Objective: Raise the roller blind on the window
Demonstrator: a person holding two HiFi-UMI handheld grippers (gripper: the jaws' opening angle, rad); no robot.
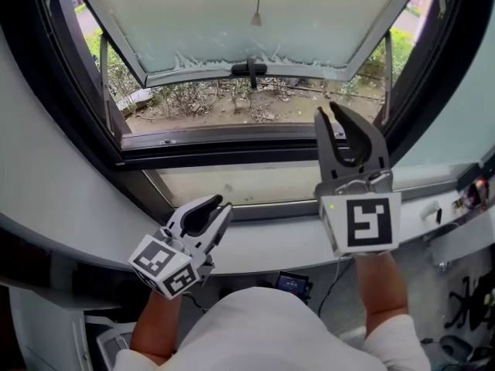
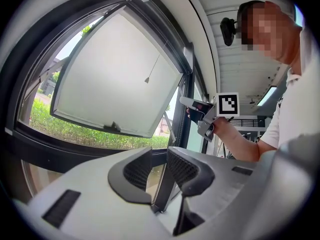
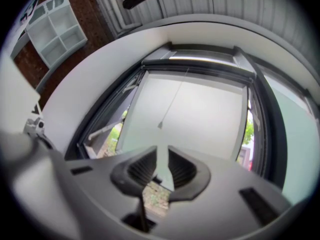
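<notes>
Up by the window, both tongs are empty-handed. The left gripper [image 1: 223, 205] sits low with its jaws partly apart and nothing between them, pointing at the dark window frame [image 1: 232, 141]. The right gripper [image 1: 328, 110] is held higher, off to the left one's right. Its jaws are a bit apart too, a narrow gap, nothing pinched or touched. The roller blind [image 1: 325, 22] is ahead of and above both, clear of the tips. Its pull cord [image 1: 256, 18] dangles beyond the right gripper, lining up just above that gap in the right gripper view.
</notes>
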